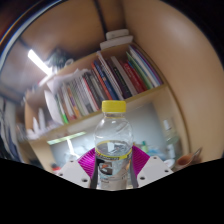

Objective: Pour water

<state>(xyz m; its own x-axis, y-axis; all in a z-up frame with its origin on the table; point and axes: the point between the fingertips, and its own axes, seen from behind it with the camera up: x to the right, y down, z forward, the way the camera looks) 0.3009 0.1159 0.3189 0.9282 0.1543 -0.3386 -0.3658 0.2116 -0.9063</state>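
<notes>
Two pink-padded fingers (87,160) of the gripper (112,168) were clenched on a clear plastic bottle (112,148), one pad pressed against each side of its lower body. The bottle stood upright between them, held up off any surface as far as the view showed, and it filled the middle of the scene just ahead of the camera. A yellow cap (114,105) was screwed on at its top. Its clear wall carried a pale label band (111,151) around the middle, with small print too fine to read. Whether water was inside could not be told with certainty through the plastic.

Beyond the bottle, well behind it, a wooden bookshelf (150,97) ran tilted across the background. A row of books (105,83) with many-coloured spines leaned along its upper board, and some flat white items (117,38) lay on top of them. Under that board, a lower compartment (70,145) held pale objects too blurred to name. A bright strip light (39,62) shone on the ceiling above the shelf.
</notes>
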